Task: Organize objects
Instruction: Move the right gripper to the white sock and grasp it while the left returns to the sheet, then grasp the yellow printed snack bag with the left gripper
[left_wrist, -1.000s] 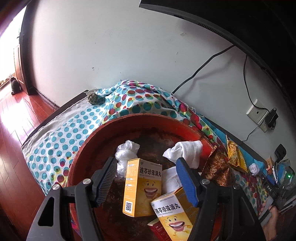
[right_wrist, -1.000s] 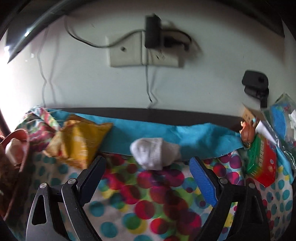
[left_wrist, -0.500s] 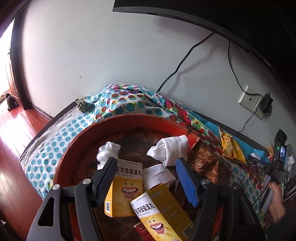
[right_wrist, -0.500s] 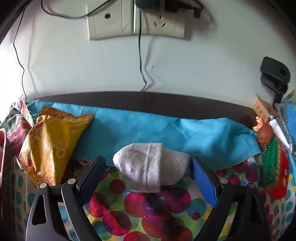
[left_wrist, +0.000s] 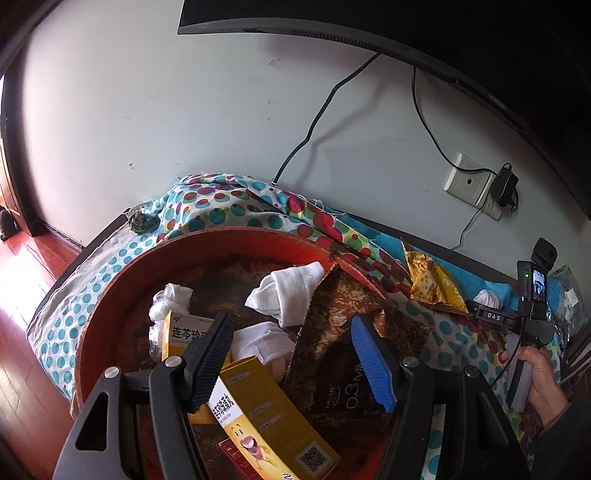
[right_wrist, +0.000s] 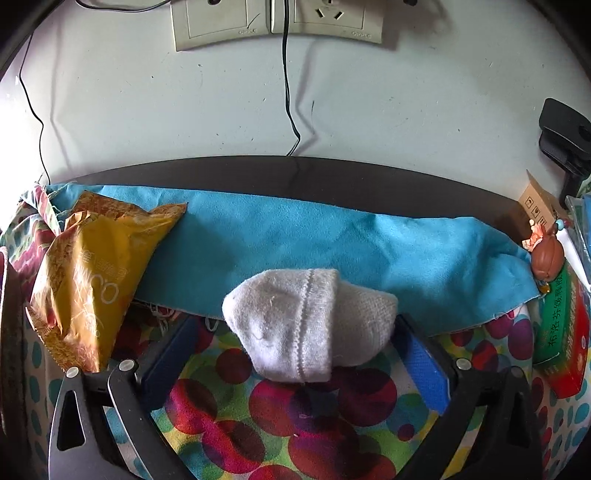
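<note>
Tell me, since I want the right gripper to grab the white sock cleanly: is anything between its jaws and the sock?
Nothing visible. The white sock lies alone on the spotted cloth, between the open jaws of the right gripper. The yellow snack bag sits off to the left, clear of the jaws.

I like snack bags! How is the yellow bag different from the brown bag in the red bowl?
The yellow bag lies on the spotted cloth, outside the red bowl; the brown bag leans over the bowl's rim, partly inside. The yellow bag is bright; the brown bag is dark with light lettering. Both are crinkly, shiny packets.
</note>
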